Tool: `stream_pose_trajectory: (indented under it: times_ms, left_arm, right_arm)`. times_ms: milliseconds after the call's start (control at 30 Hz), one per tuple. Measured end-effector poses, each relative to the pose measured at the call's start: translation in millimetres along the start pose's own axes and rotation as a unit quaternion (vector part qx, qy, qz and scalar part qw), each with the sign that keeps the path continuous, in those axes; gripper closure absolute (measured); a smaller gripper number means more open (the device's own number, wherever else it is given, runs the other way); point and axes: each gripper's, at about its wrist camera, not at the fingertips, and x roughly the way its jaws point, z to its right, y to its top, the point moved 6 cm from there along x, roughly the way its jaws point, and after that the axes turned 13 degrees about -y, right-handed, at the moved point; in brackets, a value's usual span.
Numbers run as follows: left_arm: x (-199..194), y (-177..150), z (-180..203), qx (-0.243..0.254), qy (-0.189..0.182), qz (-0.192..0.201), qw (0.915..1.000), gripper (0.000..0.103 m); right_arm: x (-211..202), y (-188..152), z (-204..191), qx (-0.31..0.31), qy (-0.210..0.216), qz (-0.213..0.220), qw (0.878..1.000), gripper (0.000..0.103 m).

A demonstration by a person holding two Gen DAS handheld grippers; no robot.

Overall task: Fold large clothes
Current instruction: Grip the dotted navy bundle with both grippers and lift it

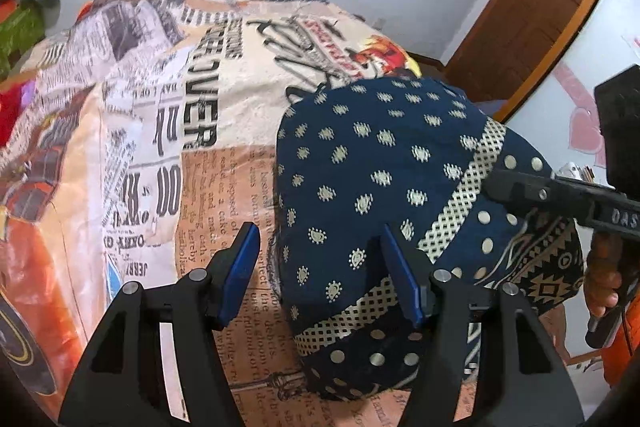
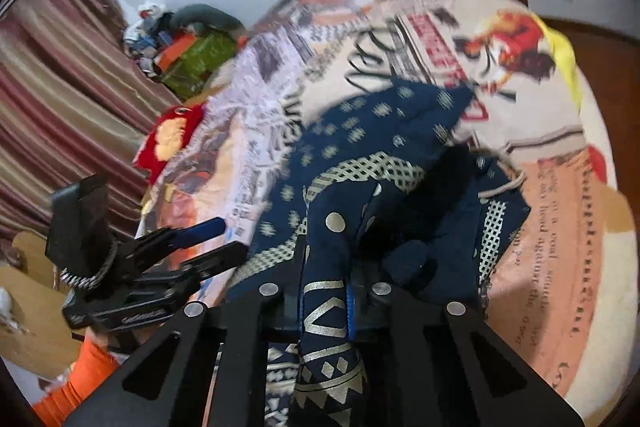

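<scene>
A navy garment [image 1: 380,179] with cream dots and lattice bands lies on a bed covered by a newspaper-print sheet [image 1: 160,131]. My left gripper [image 1: 324,267] is open, its blue pads [image 1: 240,267] standing apart over the garment's left edge. My right gripper [image 1: 496,183] reaches in from the right at the garment's patterned hem. In the right wrist view my right gripper [image 2: 324,307] is shut on a bunched fold of the garment [image 2: 360,155], which rises between the jaws. The left gripper [image 2: 212,239] shows there at the left, open.
A wooden door [image 1: 532,7] stands behind the bed at the right. Striped curtains [image 2: 52,99] hang at the left. A pile of coloured clothes [image 2: 188,51] sits at the bed's far corner. A red cloth [image 2: 168,139] lies by the sheet's edge.
</scene>
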Motion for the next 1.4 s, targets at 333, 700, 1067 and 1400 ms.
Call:
stream_pose_trajectory:
  times_ms: [333,700,1067,1400]
  left_arm:
    - [10.8,-9.2,44.3,0.054,-0.005,-0.029,0.9981,0.041]
    - [52.0,-37.9,35.2,0.075,0.034,-0.066,0.9944,0.028]
    - [40.9,-48.4,32.2,0.074,0.028,-0.062,0.9949,0.028]
    - [18.6,-23.9,20.2,0.061,0.021,-0.049,0.9967,0.028]
  right_arm:
    - [-32.2,-40.7,26.4,0.036,-0.016,0.027,0.999,0.095]
    - [4.6,-73.1,61.2,0.038,-0.067,-0.003,0.997,0.094]
    - [-3.1,-87.4,81.0,0.045,-0.105,-0.018,0.993,0.026]
    - [-21.4,-67.6,82.8,0.067,-0.080,-0.014,0.994,0.025]
